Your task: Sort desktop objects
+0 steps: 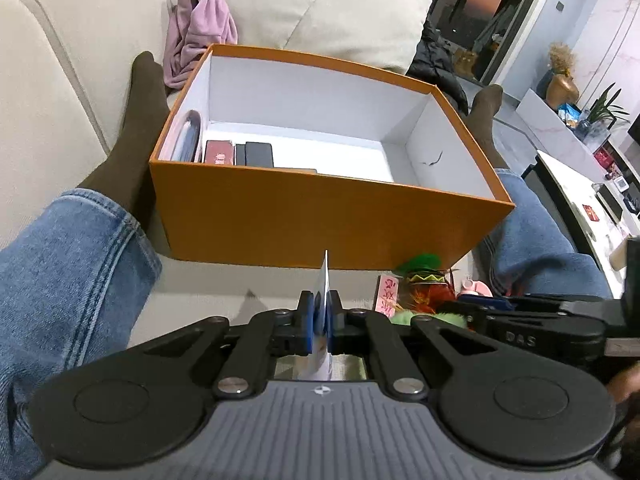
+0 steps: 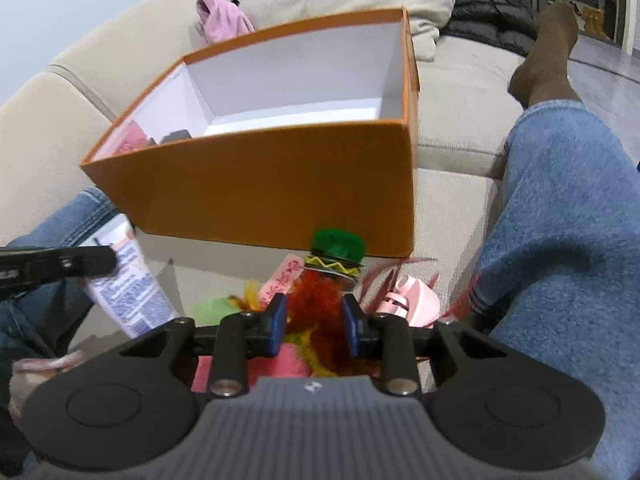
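An open orange box [image 1: 320, 216] with a white inside sits on the sofa between the person's legs; it also shows in the right wrist view [image 2: 260, 188]. Dark small boxes [image 1: 248, 154] and a flat item lie at its left end. My left gripper [image 1: 320, 312] is shut on a thin white printed tube, seen edge-on in front of the box; the tube's face shows in the right wrist view [image 2: 128, 292]. My right gripper [image 2: 314, 320] is open around a red feathery toy [image 2: 316, 300] with a green hat [image 2: 338, 246]; whether the pads touch it I cannot tell.
A pink tag [image 2: 282, 278], a pink plastic item [image 2: 412, 304] and green fluff [image 2: 210, 306] lie by the toy. Jeans-clad legs [image 2: 560, 220] flank the box. A pink cloth [image 1: 200, 28] and cushions lie behind. A white table [image 1: 580, 200] stands at the right.
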`<action>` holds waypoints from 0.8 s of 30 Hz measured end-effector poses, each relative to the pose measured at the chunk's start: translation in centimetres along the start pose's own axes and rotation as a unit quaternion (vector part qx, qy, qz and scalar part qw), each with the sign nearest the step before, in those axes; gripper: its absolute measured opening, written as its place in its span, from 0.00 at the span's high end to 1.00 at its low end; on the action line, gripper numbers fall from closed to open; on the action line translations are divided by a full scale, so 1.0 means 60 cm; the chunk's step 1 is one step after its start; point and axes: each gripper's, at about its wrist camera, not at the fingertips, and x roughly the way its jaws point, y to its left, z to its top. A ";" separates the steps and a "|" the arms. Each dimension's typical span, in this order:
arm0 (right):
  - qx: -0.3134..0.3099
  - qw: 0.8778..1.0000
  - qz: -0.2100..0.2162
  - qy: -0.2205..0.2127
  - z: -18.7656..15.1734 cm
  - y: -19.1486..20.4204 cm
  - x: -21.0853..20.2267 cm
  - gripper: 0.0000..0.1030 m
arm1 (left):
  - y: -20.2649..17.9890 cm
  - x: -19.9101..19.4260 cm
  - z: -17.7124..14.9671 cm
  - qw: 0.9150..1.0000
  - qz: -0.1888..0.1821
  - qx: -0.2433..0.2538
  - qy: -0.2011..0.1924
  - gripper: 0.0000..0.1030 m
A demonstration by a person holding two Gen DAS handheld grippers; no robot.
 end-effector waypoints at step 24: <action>0.002 0.998 0.011 -0.057 0.030 0.011 -0.052 0.92 | 0.006 0.003 -0.023 1.000 0.021 0.006 0.009 0.87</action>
